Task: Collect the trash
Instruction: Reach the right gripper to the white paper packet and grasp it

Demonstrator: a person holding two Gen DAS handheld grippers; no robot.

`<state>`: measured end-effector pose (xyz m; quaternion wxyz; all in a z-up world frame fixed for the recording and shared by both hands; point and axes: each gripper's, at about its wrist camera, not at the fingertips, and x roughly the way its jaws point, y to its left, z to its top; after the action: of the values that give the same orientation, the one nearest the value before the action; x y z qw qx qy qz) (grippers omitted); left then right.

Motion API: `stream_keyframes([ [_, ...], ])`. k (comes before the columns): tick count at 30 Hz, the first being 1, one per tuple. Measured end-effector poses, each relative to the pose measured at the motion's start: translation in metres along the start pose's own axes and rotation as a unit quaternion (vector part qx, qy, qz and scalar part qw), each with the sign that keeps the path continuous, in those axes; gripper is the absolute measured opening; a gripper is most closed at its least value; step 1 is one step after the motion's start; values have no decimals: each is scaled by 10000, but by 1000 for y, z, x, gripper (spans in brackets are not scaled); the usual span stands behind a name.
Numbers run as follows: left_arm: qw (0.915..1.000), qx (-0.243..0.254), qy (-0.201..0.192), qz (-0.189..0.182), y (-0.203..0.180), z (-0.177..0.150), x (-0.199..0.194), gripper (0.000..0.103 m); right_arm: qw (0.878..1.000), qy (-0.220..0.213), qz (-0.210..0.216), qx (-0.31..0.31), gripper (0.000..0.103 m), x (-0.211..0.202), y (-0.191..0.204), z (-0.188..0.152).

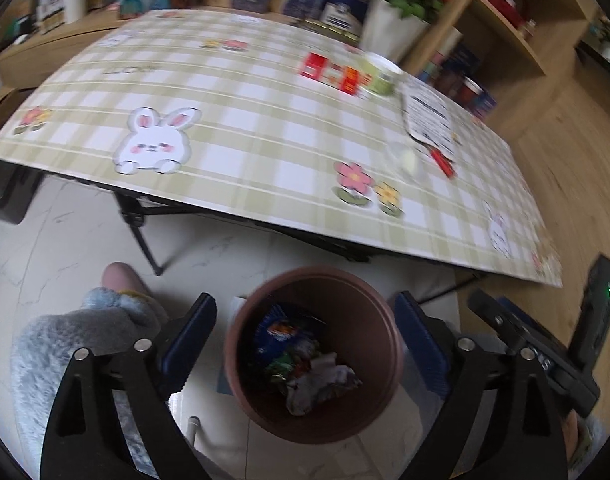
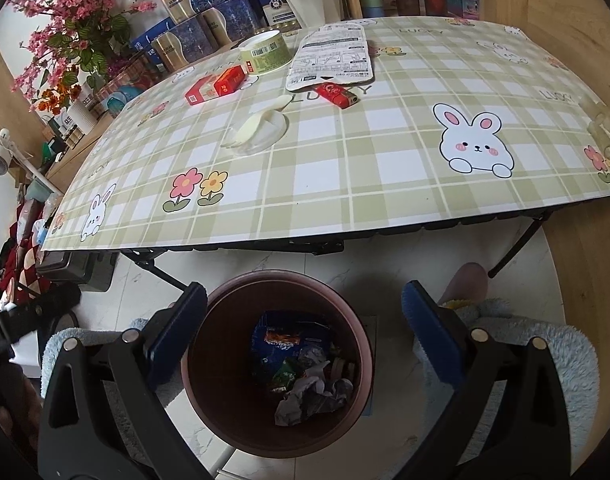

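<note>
1. Left gripper point(image 1: 305, 344): fingers spread wide, nothing between them, held above the trash bin point(image 1: 379, 408) on the floor.
2. Right gripper point(image 2: 303, 332): fingers likewise spread wide and holding nothing, positioned over the same trash bin point(image 2: 359, 408).
3. The bin is brown, round and upright, standing on the pale marble-pattern floor just in front of the tabletop edge. Inside lie a blue snack wrapper point(image 2: 289, 336), a crumpled white paper point(image 2: 309, 398) and smaller coloured wrappers.
4. Tabletop point(image 2: 345, 184): green-and-white check cover printed with rabbits and flowers. Trash items lie grouped toward its far side.
5. Items on the tabletop, right wrist view: a red cigarette box point(image 2: 215, 85); a green-labelled paper cup point(image 2: 265, 53) lying tilted just behind it; a flat white printed pouch point(image 2: 331, 58) beside the cup; a red lighter point(image 2: 337, 95) touching the pouch's near edge; a clear plastic lid with a white spoon point(image 2: 259, 130) nearer the front.
6. Left wrist view is motion-blurred; the cigarette box point(image 1: 331, 72) and cup point(image 1: 381, 74) are recognisable, finer detail is not.
7. Grey fleece-clad knees point(image 2: 525, 344) flank the bin.
</note>
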<state>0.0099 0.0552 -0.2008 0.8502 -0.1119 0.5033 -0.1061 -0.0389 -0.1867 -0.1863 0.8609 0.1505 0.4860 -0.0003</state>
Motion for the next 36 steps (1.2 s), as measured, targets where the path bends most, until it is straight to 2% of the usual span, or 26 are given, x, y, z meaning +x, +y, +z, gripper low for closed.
stream_keyframes([
  [8, 9985, -50, -396, 384, 19, 19, -9, 91, 9999, 69, -13, -129, 96, 9, 4, 3],
  [14, 9967, 164, -593, 524, 21, 38, -9, 91, 9999, -56, -50, -108, 97, 14, -4, 29],
  [19, 9951, 232, -767, 582, 24, 62, -4, 91, 9996, -173, -113, -174, 97, 24, -14, 79],
  [27, 9947, 58, -890, 514, 29, 96, 14, 91, 9980, -479, -236, -350, 97, 66, -28, 186],
  [32, 9950, 89, -871, 485, 28, 106, 24, 91, 9961, -357, -582, -566, 97, 117, -35, 239],
  [36, 9960, 81, -741, 498, 30, 105, 35, 91, 9963, -46, -555, -648, 97, 155, -33, 263],
])
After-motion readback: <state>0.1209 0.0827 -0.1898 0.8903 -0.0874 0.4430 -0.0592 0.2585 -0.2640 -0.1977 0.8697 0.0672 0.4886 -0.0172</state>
